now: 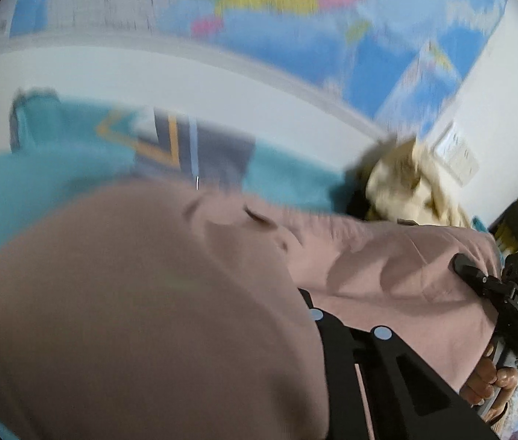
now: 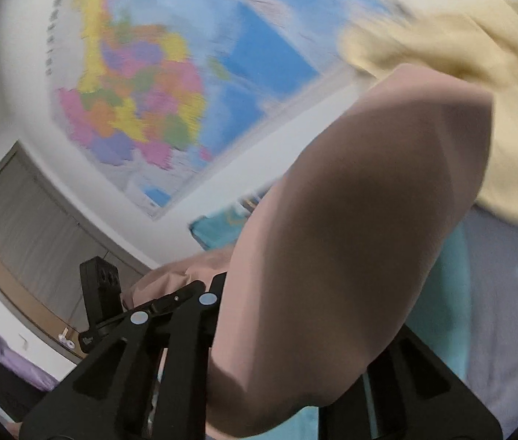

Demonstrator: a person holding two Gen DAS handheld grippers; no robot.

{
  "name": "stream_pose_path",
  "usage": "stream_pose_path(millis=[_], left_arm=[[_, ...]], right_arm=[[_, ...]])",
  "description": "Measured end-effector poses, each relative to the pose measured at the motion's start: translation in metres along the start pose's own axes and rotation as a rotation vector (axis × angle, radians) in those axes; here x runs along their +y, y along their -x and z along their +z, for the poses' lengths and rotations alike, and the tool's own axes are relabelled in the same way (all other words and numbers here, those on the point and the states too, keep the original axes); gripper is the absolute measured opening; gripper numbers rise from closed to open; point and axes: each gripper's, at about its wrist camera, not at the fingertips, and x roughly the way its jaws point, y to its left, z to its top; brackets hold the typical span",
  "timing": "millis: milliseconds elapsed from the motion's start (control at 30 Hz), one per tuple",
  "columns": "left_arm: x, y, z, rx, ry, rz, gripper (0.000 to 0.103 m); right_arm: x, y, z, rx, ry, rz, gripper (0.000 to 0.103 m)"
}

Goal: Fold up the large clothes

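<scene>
Left gripper (image 1: 317,315) clenched on dusty-pink garment (image 1: 149,311), cloth bulging over its fingers and stretching right toward the other gripper. Right gripper (image 2: 218,293) likewise clamped on the same pink cloth, fold ballooning up ahead of it. Teal bedspread (image 1: 288,179) beyond the left gripper, cream garment (image 1: 405,187) heaped farther right, colourful wall map (image 2: 141,102) above, blurred

Pink garment (image 1: 130,311) bulges before both claws; cream clothes pile (image 1: 405,183) crowds right; teal bedding (image 1: 57,168) open.
</scene>
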Motion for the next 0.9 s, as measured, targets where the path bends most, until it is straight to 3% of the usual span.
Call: stream_pose_path(millis=[133, 233, 333, 400, 433, 500, 567, 633, 667, 700, 733, 800, 900], left_arm=[[0.028, 0.033, 0.057, -0.109, 0.005, 0.061, 0.012], [0.055, 0.062, 0.095, -0.207, 0.006, 0.155, 0.012], [0.089, 0.084, 0.119, -0.302, -0.023, 0.259, 0.012], [0.128, 0.088, 0.126, -0.335, -0.002, 0.327, 0.013], [0.145, 0.085, 0.126, -0.339, 0.009, 0.359, 0.013], [0.186, 0.068, 0.118, -0.319, 0.06, 0.452, 0.013], [0.241, 0.032, 0.098, -0.191, 0.146, 0.545, 0.013], [0.283, 0.007, 0.076, -0.072, 0.252, 0.543, 0.013], [0.294, 0.004, 0.068, -0.064, 0.281, 0.547, 0.015], [0.302, 0.008, 0.06, -0.083, 0.308, 0.504, 0.017], [0.305, 0.012, 0.057, -0.089, 0.317, 0.491, 0.024], [0.305, 0.014, 0.056, -0.073, 0.305, 0.487, 0.031], [0.305, 0.014, 0.053, -0.039, 0.297, 0.454, 0.051]], right_arm=[[0.05, -0.043, 0.04, -0.007, 0.089, 0.081, 0.016], [0.091, -0.094, 0.063, -0.014, 0.149, 0.165, 0.016], [0.114, -0.14, 0.066, -0.005, 0.155, 0.257, 0.016], [0.127, -0.18, 0.055, 0.004, 0.195, 0.268, 0.016], [0.131, -0.21, 0.041, 0.048, 0.219, 0.274, 0.016], [0.123, -0.258, 0.015, 0.184, 0.181, 0.264, 0.018], [0.106, -0.307, -0.023, 0.349, 0.134, 0.187, 0.02], [0.088, -0.327, -0.053, 0.454, 0.094, 0.151, 0.03], [0.084, -0.325, -0.059, 0.461, 0.099, 0.149, 0.035], [0.081, -0.32, -0.06, 0.462, 0.101, 0.142, 0.044], [0.076, -0.312, -0.059, 0.458, 0.099, 0.144, 0.052], [0.07, -0.293, -0.054, 0.452, 0.103, 0.152, 0.061], [0.057, -0.272, -0.045, 0.43, 0.112, 0.129, 0.071]])
